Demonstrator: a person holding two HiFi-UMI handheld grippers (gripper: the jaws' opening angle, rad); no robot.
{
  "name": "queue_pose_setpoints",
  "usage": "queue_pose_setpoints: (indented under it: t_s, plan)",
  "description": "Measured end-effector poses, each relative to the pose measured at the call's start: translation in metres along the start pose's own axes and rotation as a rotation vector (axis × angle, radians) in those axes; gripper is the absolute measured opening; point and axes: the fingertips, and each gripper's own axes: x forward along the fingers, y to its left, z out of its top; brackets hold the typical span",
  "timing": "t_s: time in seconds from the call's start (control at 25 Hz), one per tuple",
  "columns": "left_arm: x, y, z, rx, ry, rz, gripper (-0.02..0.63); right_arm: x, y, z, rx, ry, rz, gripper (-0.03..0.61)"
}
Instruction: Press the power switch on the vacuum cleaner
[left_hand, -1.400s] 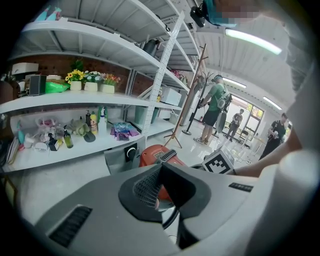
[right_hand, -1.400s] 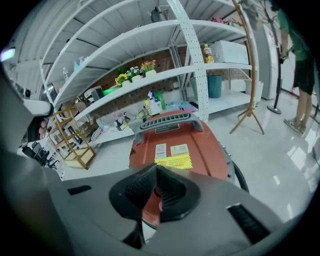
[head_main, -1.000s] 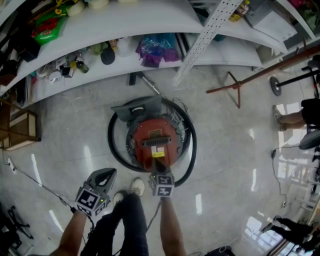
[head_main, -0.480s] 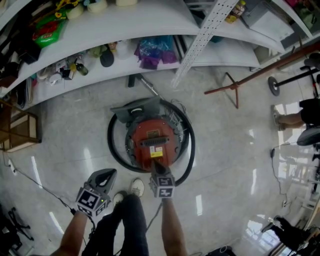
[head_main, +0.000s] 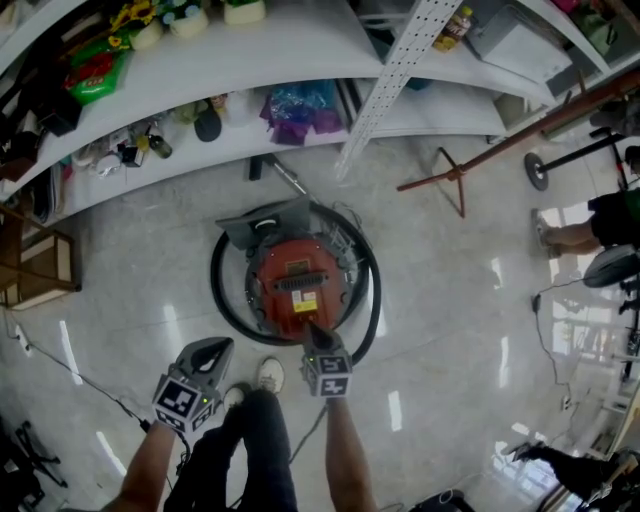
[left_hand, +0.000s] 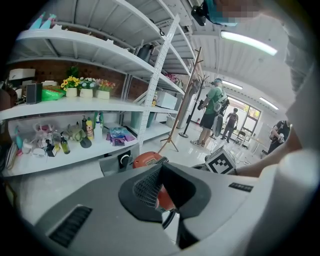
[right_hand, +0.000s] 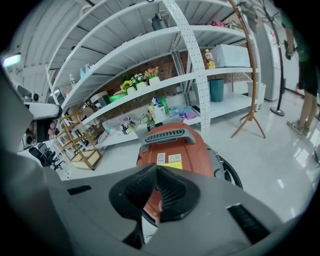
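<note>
A red canister vacuum cleaner (head_main: 298, 283) stands on the tiled floor, with its black hose (head_main: 222, 300) coiled around it. In the right gripper view the vacuum cleaner (right_hand: 180, 156) fills the middle, its grey handle (right_hand: 167, 135) on top. My right gripper (head_main: 313, 338) is shut, and its tip rests at the near edge of the red body. The spot under the tip is hidden. My left gripper (head_main: 205, 352) hangs shut and empty to the left, well clear of the machine. The left gripper (left_hand: 161, 168) looks over the vacuum cleaner (left_hand: 150, 159) from the side.
White shelves (head_main: 300, 120) with bottles and bags run along the far side. A wooden coat stand (head_main: 455, 180) leans at the right, and people (head_main: 590, 235) stand beyond it. A wooden rack (head_main: 35, 260) is at the left. My shoe (head_main: 268, 374) is near the hose.
The head view has shifted slightly. My right gripper stays at the vacuum's near edge, and the left gripper has not moved.
</note>
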Motion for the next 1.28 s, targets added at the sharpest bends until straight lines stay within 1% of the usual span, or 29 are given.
queue_pose_setpoints:
  t_s: [0.24, 0.52, 0.76, 0.96, 1.28]
  plan:
    - [-0.01, -0.015, 0.012, 0.015, -0.006, -0.027, 0.008, -0.032, 0.003, 0.02, -0.008, -0.041, -0.01, 0.012]
    - [-0.029, -0.029, 0.037, 0.028, -0.052, -0.04, 0.008, -0.073, 0.015, 0.047, -0.016, -0.102, -0.015, 0.011]
    - [-0.049, -0.042, 0.056, 0.04, -0.08, -0.046, 0.008, -0.11, 0.034, 0.073, -0.031, -0.161, -0.015, 0.011]
    - [-0.069, -0.053, 0.071, 0.056, -0.096, -0.041, 0.008, -0.146, 0.059, 0.099, -0.044, -0.211, -0.005, 0.012]
    - [-0.093, -0.075, 0.096, 0.09, -0.131, -0.068, 0.008, -0.193, 0.082, 0.117, -0.046, -0.248, -0.01, 0.012]
